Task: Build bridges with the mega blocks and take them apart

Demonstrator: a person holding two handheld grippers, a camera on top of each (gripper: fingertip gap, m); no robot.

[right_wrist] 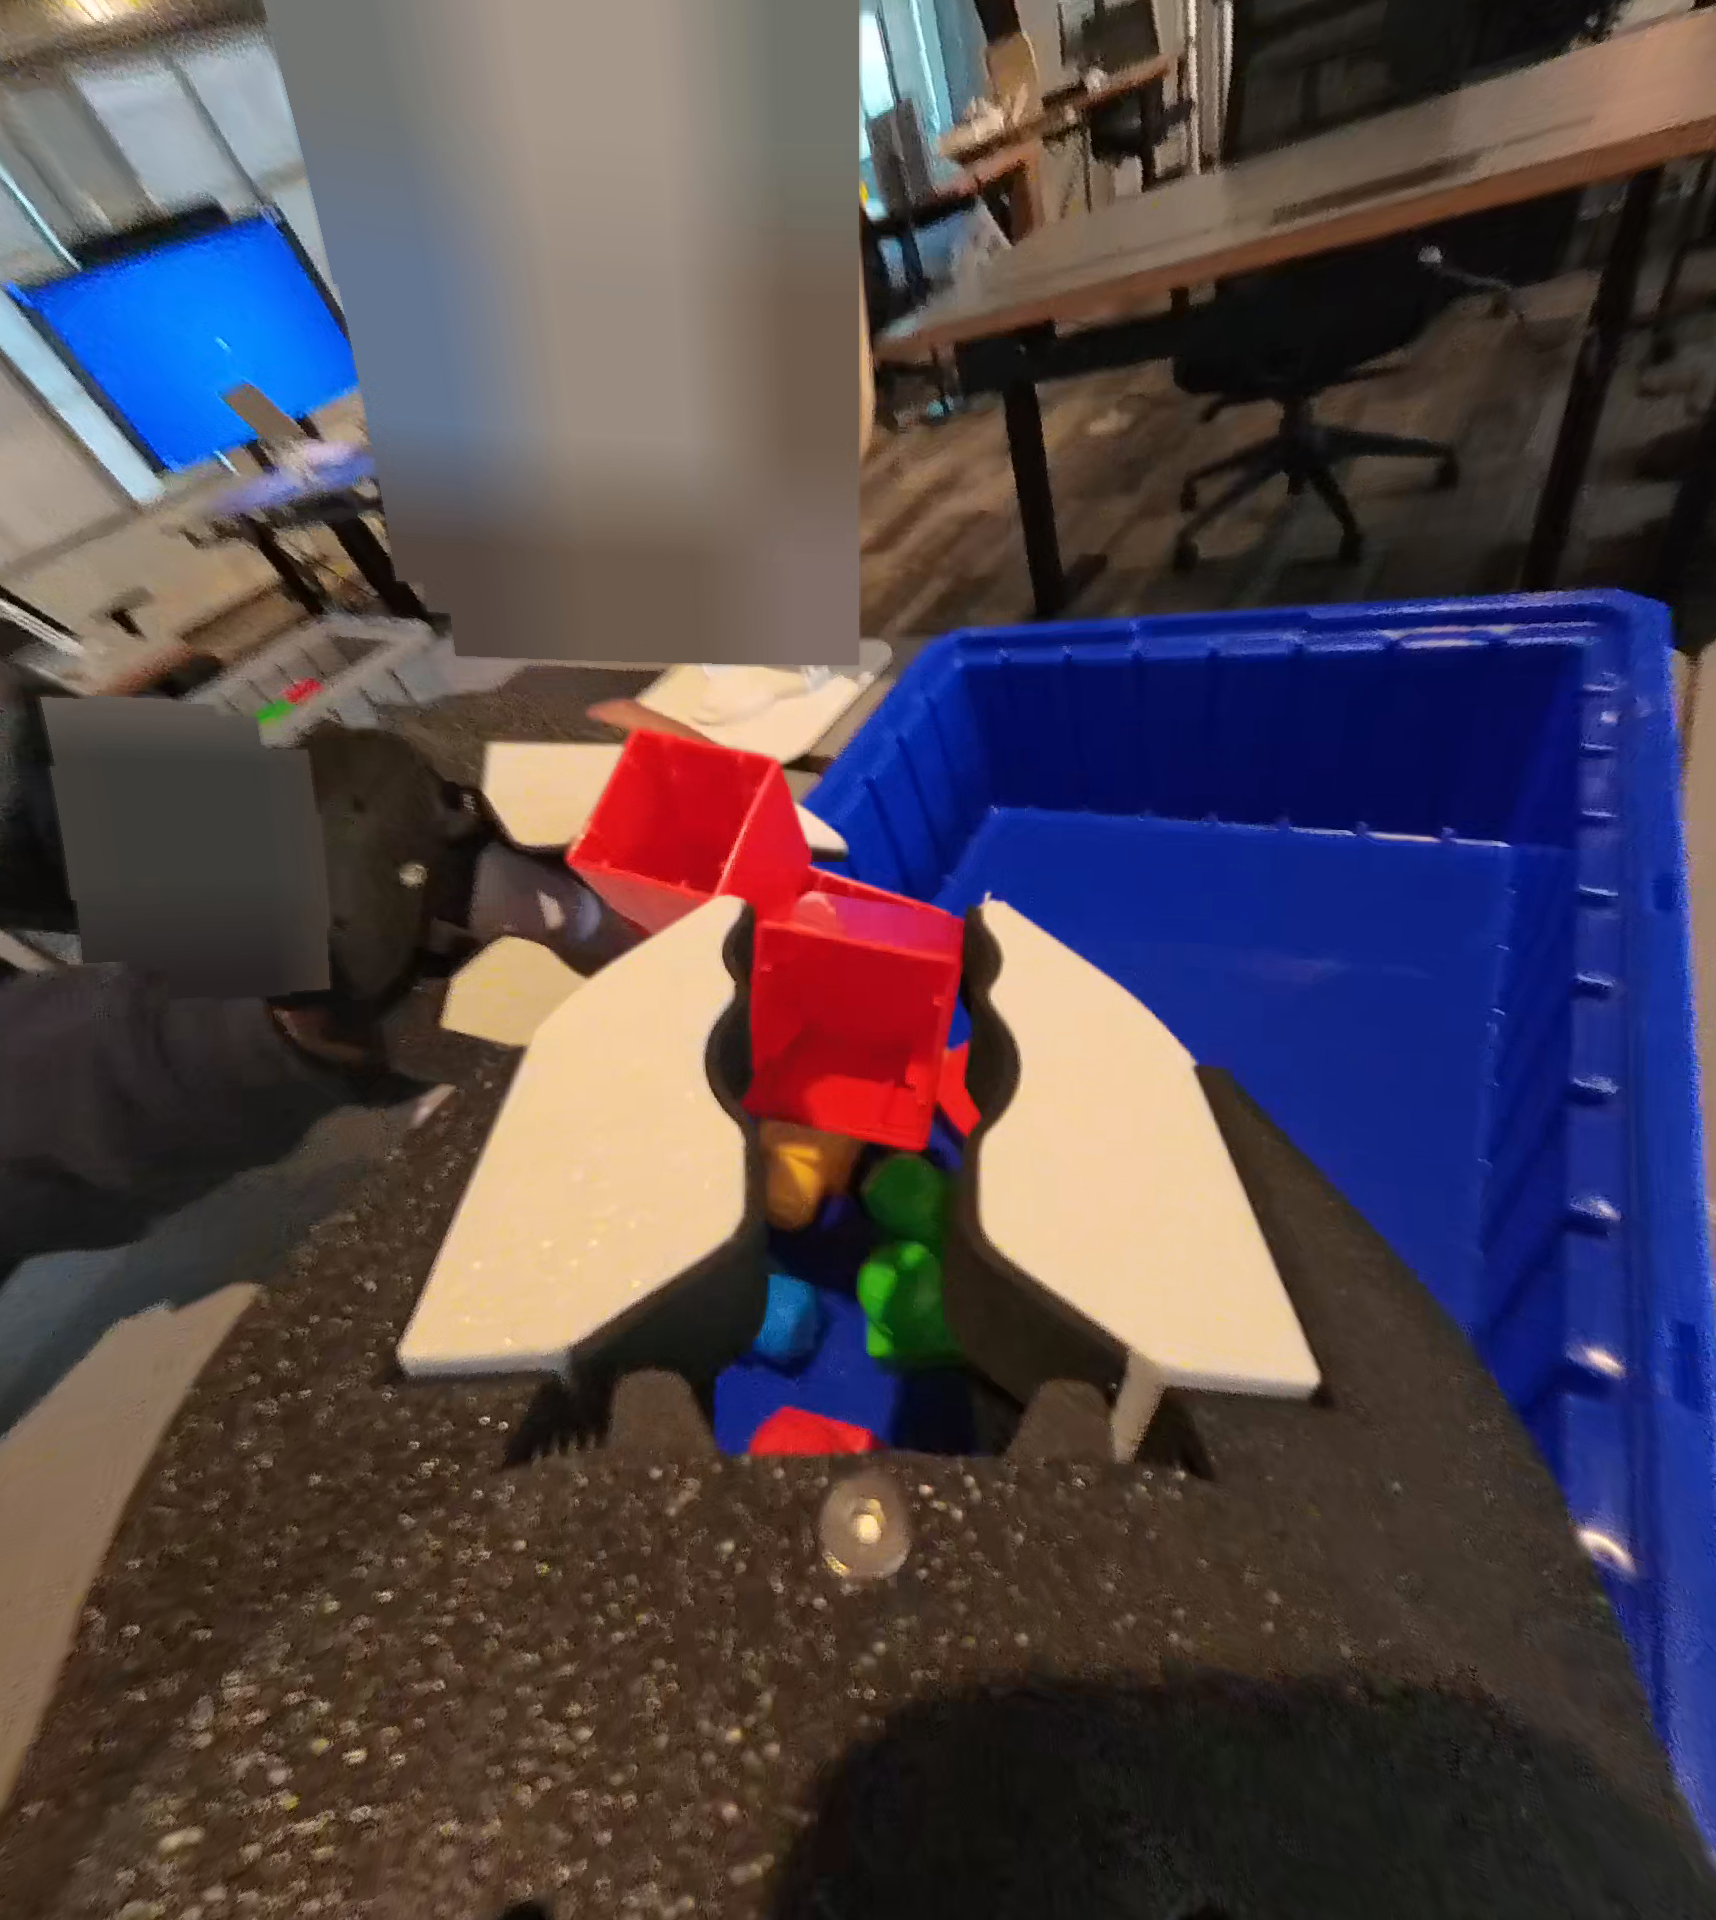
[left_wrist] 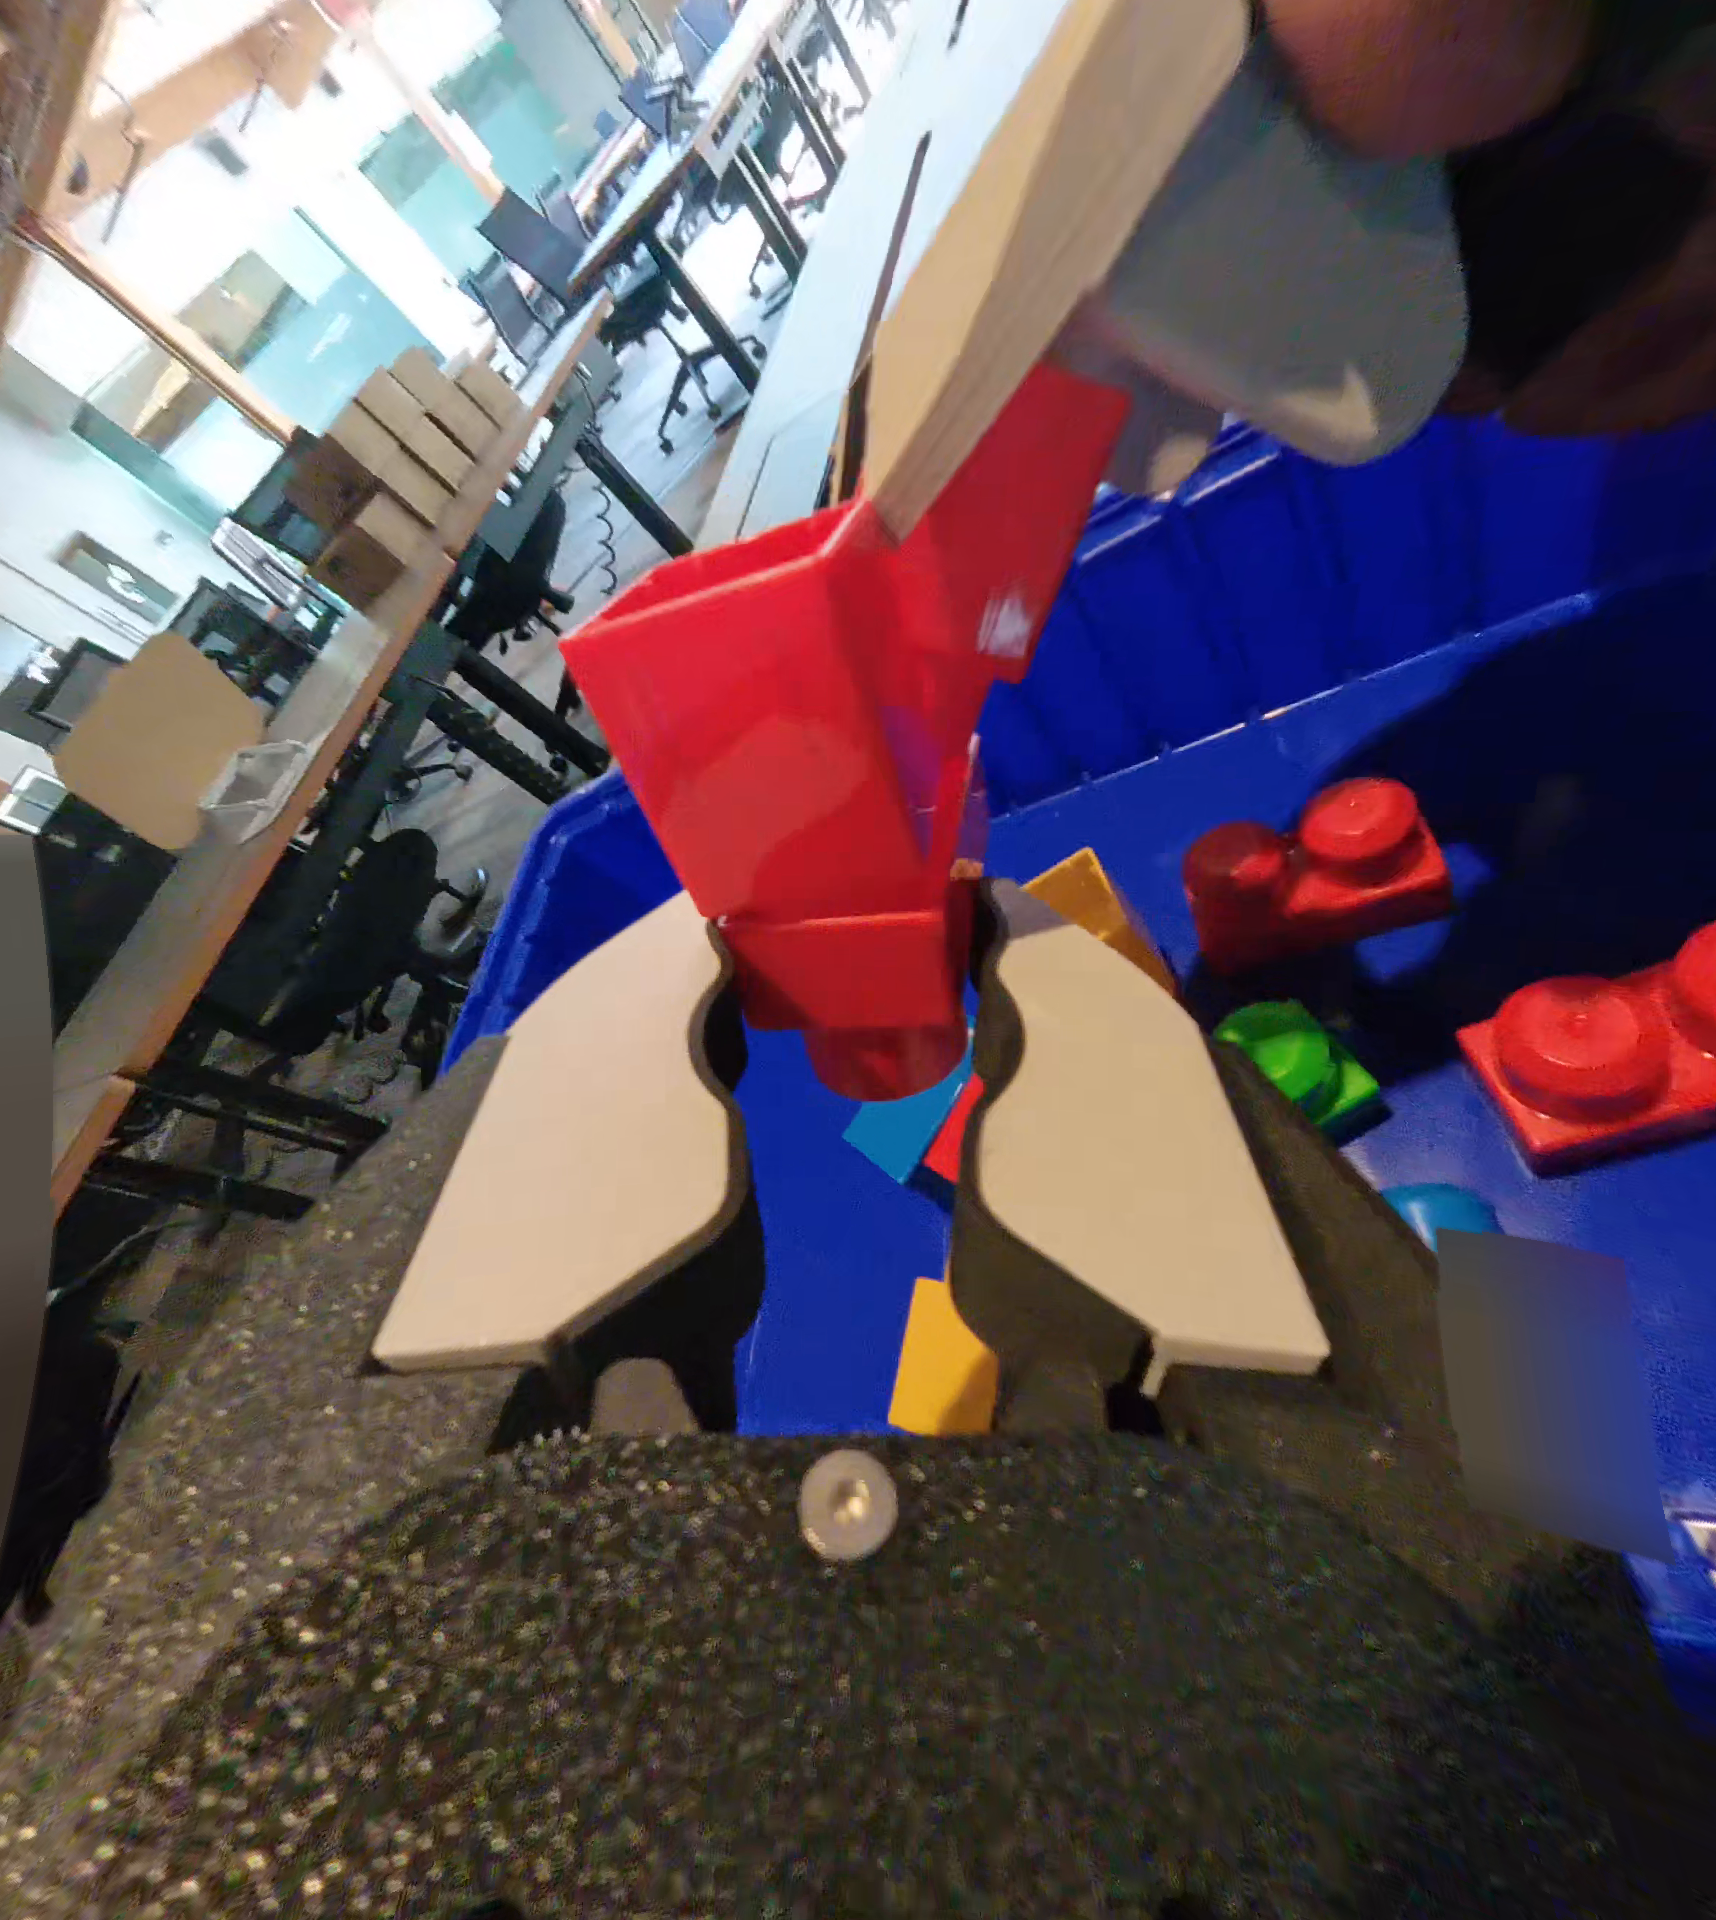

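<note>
Two joined red mega blocks hang over the blue bin [left_wrist: 1249, 623]. My left gripper [left_wrist: 849, 935] is shut on the lower red block [left_wrist: 838, 966], whose stud points toward the camera. My right gripper [right_wrist: 859, 935] is shut on the other red block [right_wrist: 849, 1023], hollow side toward the camera. The left-held block [right_wrist: 688, 821] shows behind it, with one left finger [right_wrist: 537, 790] beside it. A right finger [left_wrist: 1041, 260] crosses the top of the left wrist view. Loose blocks lie in the bin: red [left_wrist: 1643, 1039], red [left_wrist: 1311, 873], green [left_wrist: 1301, 1060], yellow [left_wrist: 947, 1361].
The bin [right_wrist: 1612, 1039] has high ribbed walls and an inner divider [right_wrist: 1249, 935]. Green [right_wrist: 901, 1288], orange [right_wrist: 802, 1174] and blue [right_wrist: 786, 1320] blocks lie under my right gripper. A dark sleeve [right_wrist: 54, 1091] is at the left. Desks and office chairs [right_wrist: 1311, 353] stand behind.
</note>
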